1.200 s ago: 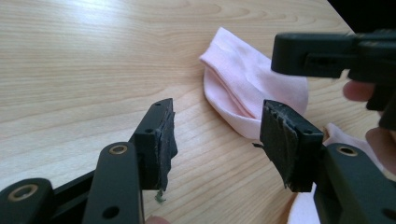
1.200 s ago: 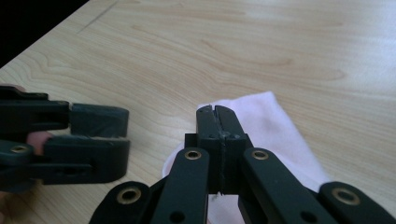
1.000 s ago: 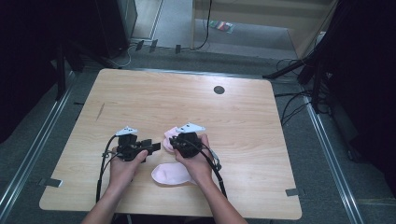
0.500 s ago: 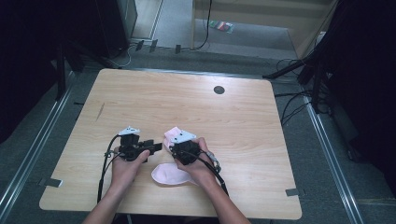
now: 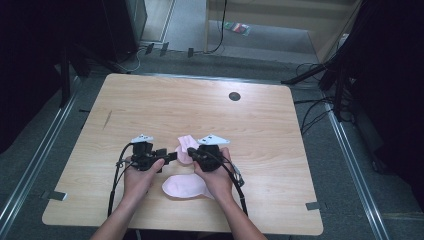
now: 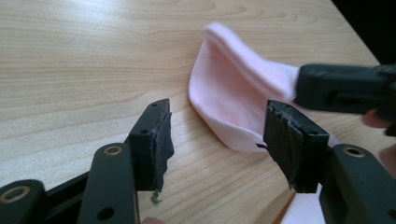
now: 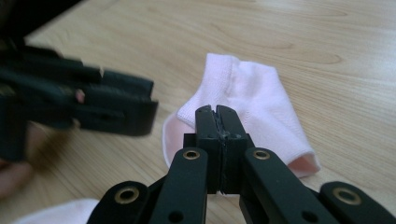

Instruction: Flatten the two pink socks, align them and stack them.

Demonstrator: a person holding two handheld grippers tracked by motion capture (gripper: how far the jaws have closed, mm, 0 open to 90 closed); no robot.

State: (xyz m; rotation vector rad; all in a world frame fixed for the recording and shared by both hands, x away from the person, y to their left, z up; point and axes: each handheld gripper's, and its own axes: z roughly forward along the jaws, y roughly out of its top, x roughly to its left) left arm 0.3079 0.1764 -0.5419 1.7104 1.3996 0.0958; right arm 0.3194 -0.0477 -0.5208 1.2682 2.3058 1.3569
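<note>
Tabletop (image 5: 150, 105) carries both socks. Left tool (image 6: 217, 140), jaws apart and just widened, faces the pink sock (image 6: 224, 98) at its 1 o'clock. Right tool (image 7: 217, 114) is clenched on that sock's cuff; second sock (image 5: 185, 186) lies at 6 o'clock.

The wooden table (image 5: 280, 150) has a small dark round hole (image 5: 234, 96) near its far edge and a thin dark mark (image 5: 107, 119) toward its left. Black cables (image 5: 312, 117) trail over the grey floor (image 5: 350, 165) on the right.
</note>
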